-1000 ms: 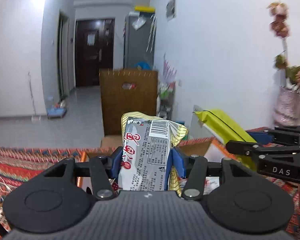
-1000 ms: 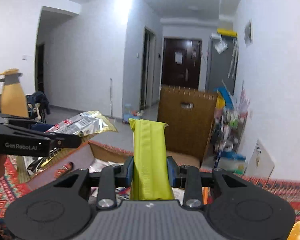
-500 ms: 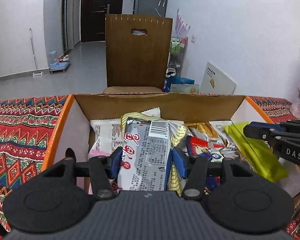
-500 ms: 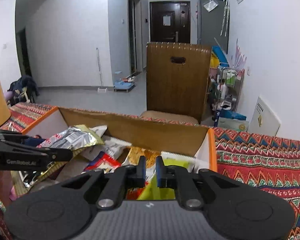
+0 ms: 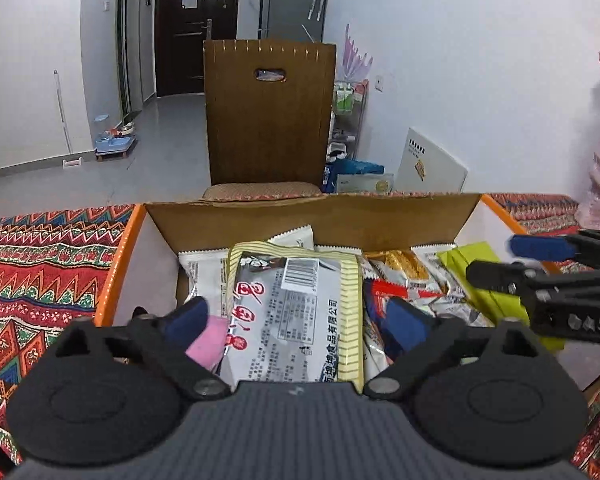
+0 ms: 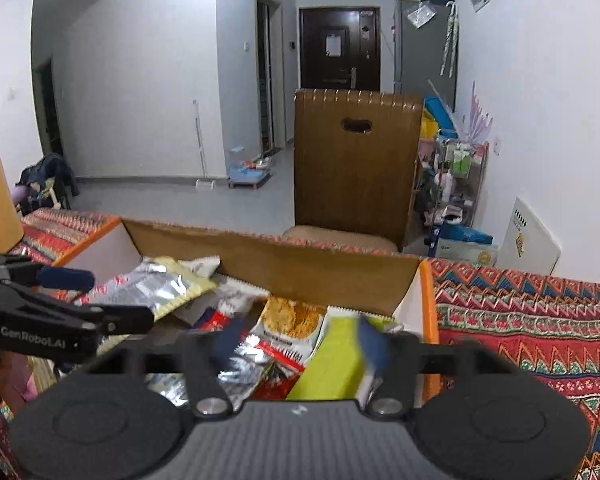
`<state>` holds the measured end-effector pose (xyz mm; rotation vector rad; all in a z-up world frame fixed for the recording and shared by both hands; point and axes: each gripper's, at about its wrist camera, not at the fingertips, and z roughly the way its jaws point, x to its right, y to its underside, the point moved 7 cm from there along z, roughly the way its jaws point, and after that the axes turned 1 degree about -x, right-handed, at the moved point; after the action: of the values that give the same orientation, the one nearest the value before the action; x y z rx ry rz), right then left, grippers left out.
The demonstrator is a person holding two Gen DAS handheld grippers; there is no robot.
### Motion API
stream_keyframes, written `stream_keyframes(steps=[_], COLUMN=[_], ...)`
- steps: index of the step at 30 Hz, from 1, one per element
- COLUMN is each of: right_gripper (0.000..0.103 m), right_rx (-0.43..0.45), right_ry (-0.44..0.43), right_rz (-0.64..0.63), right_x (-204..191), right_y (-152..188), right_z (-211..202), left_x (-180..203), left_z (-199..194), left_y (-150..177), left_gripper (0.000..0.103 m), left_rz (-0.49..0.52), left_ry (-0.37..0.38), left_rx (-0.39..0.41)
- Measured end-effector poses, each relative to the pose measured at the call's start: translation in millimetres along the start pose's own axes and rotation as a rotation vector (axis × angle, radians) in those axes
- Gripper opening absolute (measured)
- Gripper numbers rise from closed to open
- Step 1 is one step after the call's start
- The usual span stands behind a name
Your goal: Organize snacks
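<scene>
1. Left gripper point(image 5: 296, 316), at the bottom centre of the left wrist view, has its jaws spread wide; the blue pads sit clear on either side of a silver snack packet point(image 5: 288, 312) and do not press it
2. Silver snack packet, edged in pale yellow with a barcode near its top, lies flat on the pile inside the cardboard box point(image 5: 308, 220), in the middle of the frame
3. Right gripper point(image 6: 300, 340), at the bottom centre of the right wrist view, is also released, its blurred blue pads held well apart
4. Yellow-green packet point(image 6: 336, 360) lies between those pads in the box's right-hand corner, against the inner wall; whether the right pad touches it I cannot tell because of the blur
5. Other snack bags fill the box around both packets: an orange noodle-print bag point(image 6: 292, 316) just beside the yellow-green one, and red and silver wrappers point(image 6: 272, 360) lower in the frame
6. Box has orange-edged flaps and sits on a red patterned cloth point(image 6: 520, 320) that spreads to the right and left edges
7. Brown wooden chair point(image 5: 268, 112) stands behind the box at upper centre, with a dark door point(image 5: 192, 24) further back
</scene>
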<state>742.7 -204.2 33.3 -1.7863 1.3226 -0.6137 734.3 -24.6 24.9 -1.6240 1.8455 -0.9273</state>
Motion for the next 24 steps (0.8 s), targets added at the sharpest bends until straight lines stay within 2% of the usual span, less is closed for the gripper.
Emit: stream_keyframes(steps=[1,2,12,17,20,24], right_gripper=[0.094,0.095,0.095,0.095,0.097,0.097], right_rx=[0.022,0.043,0.068,0.104,0.121,0.134], right_ry=[0.004,0.007,0.021,0.071,0.066,0.057], right_rz=[0.001,-0.002,-0.001,-0.044,-0.040,-0.017], right_x=[0.5,0.5,-0.2,-9.6,-14.1,-20.2], right_y=[-2.4,-4.4,-13.3,-9.2,-6.8,-4.0], right_z=[-3.9,-7.4,-22.4,-55.0,-78.7,-114.0], left_x=[-0.7,-1.7,-9.3,-16.7,-17.6,-8.4], left_z=[-0.9,-1.7,-23.5,-64.0,-90.9,-132.6], left_y=[-0.8,-1.6,-15.3,-9.0,-5.1,0.7], left_gripper=[0.103,0.103,0.103,0.103,0.103,0.103], left_rz=[-0.006,-0.011,-0.023,-0.064,-0.056,-0.052], left_ry=[0.004,0.002,-0.036,-0.035,-0.061,-0.032], left_rx=[0.005,0.008,0.057,0.104,0.125,0.154])
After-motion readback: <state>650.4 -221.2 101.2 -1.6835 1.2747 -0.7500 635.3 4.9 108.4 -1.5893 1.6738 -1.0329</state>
